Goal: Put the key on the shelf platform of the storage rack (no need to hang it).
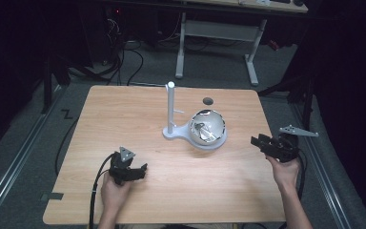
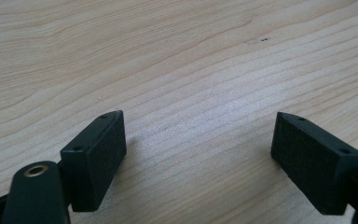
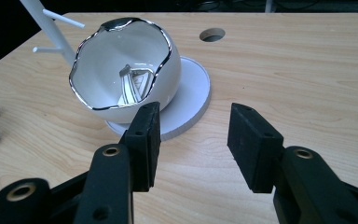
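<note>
A white eggshell-shaped bowl (image 1: 209, 125) with a jagged silver rim sits tilted on the round disc of a white stand (image 1: 170, 107) at mid-table. A small silver metal piece (image 3: 135, 84) lies inside the bowl (image 3: 102, 65). My right gripper (image 1: 254, 141) is open to the right of the bowl, a short way off. In the right gripper view its jaws (image 3: 196, 116) point at the disc (image 3: 193, 91) with nothing between them. My left gripper (image 1: 143, 170) is open near the table's front left, its jaws (image 2: 198, 126) low over bare wood.
The stand's upright post (image 3: 42, 18) carries thin side pegs. A round cable hole (image 1: 208, 100) lies behind the bowl. The wooden table (image 1: 124, 114) is bare to the left and front. A desk frame (image 1: 217, 31) and cables stand on the floor beyond.
</note>
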